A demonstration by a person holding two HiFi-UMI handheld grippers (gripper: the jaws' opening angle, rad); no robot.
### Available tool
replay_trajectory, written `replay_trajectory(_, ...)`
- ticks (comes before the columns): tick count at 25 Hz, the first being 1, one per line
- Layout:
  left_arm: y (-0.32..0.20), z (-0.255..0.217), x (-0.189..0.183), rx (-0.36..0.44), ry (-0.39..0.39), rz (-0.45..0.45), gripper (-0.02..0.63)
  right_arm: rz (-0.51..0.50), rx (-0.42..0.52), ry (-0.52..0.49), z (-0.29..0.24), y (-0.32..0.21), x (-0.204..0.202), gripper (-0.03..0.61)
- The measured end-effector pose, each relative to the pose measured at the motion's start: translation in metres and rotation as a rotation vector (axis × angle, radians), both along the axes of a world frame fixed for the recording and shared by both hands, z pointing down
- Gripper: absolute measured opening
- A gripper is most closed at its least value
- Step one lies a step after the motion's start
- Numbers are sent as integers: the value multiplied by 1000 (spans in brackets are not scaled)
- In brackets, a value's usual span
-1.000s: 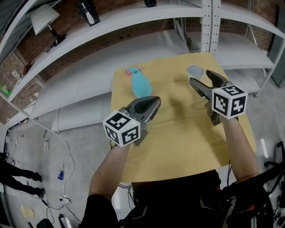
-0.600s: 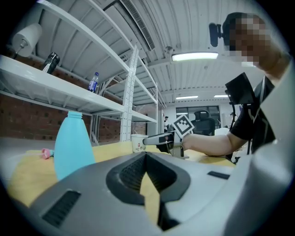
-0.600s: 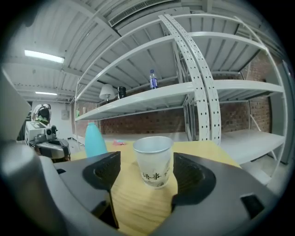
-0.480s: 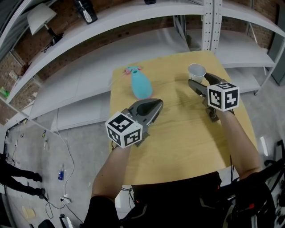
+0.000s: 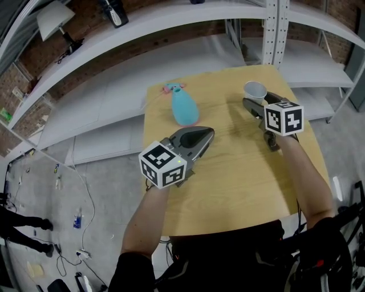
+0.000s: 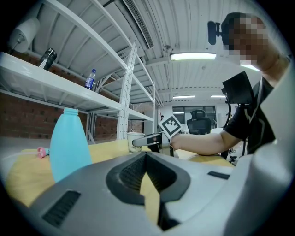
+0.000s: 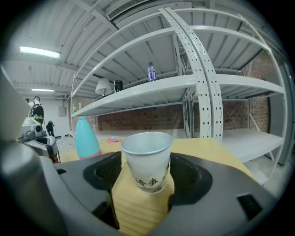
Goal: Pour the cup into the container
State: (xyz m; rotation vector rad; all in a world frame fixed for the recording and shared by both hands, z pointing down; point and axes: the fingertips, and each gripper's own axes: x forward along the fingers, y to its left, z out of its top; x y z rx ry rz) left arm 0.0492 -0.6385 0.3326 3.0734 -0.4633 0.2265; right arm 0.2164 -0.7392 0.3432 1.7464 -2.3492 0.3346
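Observation:
A white paper cup (image 5: 254,90) stands upright at the far right of the wooden table (image 5: 239,171). In the right gripper view the cup (image 7: 146,161) sits between the two jaws of my right gripper (image 7: 146,171), which is open, with one jaw on each side close to its wall. A light blue bottle (image 5: 183,107) with an open neck stands at the far left of the table. My left gripper (image 5: 201,139) hovers just near of the bottle, shut and empty. The left gripper view shows the bottle (image 6: 69,144) to the left of its jaws.
A small pink and blue item (image 5: 173,88) lies behind the bottle near the table's far edge. White metal shelving (image 5: 268,34) stands beyond the table, with a lamp (image 5: 54,20) and a dark bottle (image 5: 114,12) on it. Cables lie on the floor (image 5: 74,194) at the left.
My right gripper has moved forward to the cup, which now stands between its jaws. My left gripper has drifted slightly right and forward.

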Motion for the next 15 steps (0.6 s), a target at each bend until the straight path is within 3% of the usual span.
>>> replay_trajectory(2, 1, 0, 0, 0, 0, 4, -8, 4, 3, -3, -1, -1, -1, 301)
replay_trajectory(8, 2, -1, 1, -1, 3, 18, -8, -34, 6, 3, -7, -1, -15, 295)
replay_trajectory(15, 4, 1, 2, 0, 2, 25, -8, -102, 75, 73, -40, 5, -42, 290)
